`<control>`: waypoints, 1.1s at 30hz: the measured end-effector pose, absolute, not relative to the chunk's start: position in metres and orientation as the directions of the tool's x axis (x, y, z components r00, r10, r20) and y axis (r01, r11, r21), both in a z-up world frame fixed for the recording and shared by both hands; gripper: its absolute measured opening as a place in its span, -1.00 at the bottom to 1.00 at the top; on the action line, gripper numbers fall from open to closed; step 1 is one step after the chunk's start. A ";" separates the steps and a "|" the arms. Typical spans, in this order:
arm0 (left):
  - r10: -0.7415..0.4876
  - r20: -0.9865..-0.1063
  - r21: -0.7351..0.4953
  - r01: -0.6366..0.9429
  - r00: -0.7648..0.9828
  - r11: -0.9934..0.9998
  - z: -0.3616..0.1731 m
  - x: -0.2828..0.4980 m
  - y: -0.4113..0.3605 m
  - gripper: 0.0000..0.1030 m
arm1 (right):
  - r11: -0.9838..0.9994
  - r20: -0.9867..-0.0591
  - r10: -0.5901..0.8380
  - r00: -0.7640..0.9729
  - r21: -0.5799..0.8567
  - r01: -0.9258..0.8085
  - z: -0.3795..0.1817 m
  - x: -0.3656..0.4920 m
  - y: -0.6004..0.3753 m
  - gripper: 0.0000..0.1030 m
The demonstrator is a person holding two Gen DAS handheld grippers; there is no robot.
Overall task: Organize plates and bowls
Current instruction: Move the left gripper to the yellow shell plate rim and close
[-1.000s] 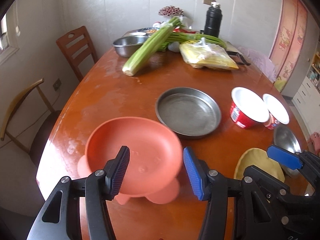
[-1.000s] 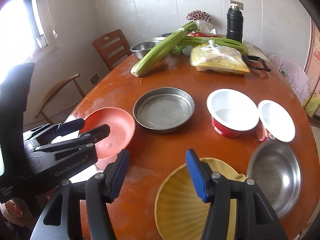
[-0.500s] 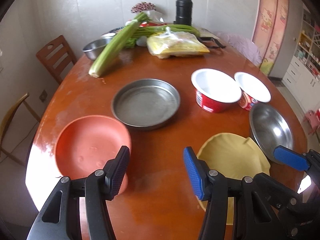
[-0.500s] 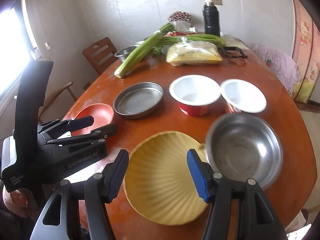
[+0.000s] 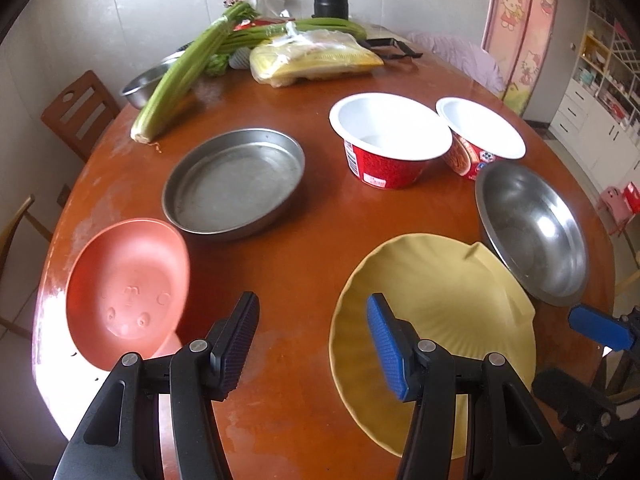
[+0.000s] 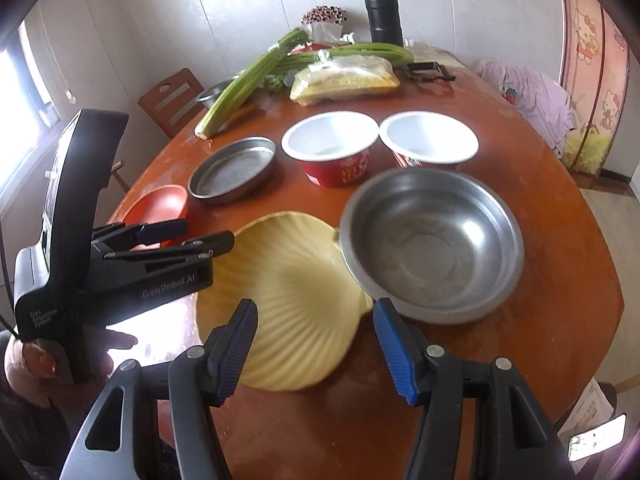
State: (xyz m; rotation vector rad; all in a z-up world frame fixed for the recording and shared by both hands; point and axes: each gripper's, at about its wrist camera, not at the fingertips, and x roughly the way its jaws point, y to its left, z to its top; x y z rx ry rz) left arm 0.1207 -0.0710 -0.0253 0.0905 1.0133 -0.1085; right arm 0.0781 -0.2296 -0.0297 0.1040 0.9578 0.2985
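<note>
Round wooden table (image 5: 320, 216), crowded. Landmark: yellow shell-shaped plate (image 6: 296, 292) near the front edge. Steel bowl (image 6: 432, 240) touching its right rim; flat steel pan (image 5: 234, 188) and orange plate (image 5: 126, 292) to its left; two red cups (image 5: 390, 140) behind. Left gripper (image 5: 312, 344) and right gripper (image 6: 314, 346) above it, jaws apart, empty.

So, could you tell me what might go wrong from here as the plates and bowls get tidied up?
1. The steel bowl rests with its rim on the edge of the yellow plate; lifting the plate first could tip or slide the bowl.
2. The orange plate sits close to the table's edge, so a nudge might push it off.
3. The left gripper and right gripper, both open, hover close together and might collide.
</note>
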 end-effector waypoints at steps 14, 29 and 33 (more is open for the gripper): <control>-0.071 -0.873 0.015 0.172 0.483 0.985 -0.043 0.131 -0.081 0.12 | 0.958 -0.855 0.283 0.435 0.225 -0.180 -0.064 0.086 -0.224 0.17; -0.151 -0.886 -0.055 0.222 0.439 0.973 -0.053 0.133 -0.086 -0.01 | 0.958 -0.862 0.278 0.423 0.218 -0.186 -0.074 0.098 -0.208 0.14; -0.155 -0.884 -0.047 0.245 0.442 0.968 -0.052 0.130 -0.091 -0.23 | 0.958 -0.863 0.278 0.421 0.216 -0.188 -0.075 0.100 -0.206 0.14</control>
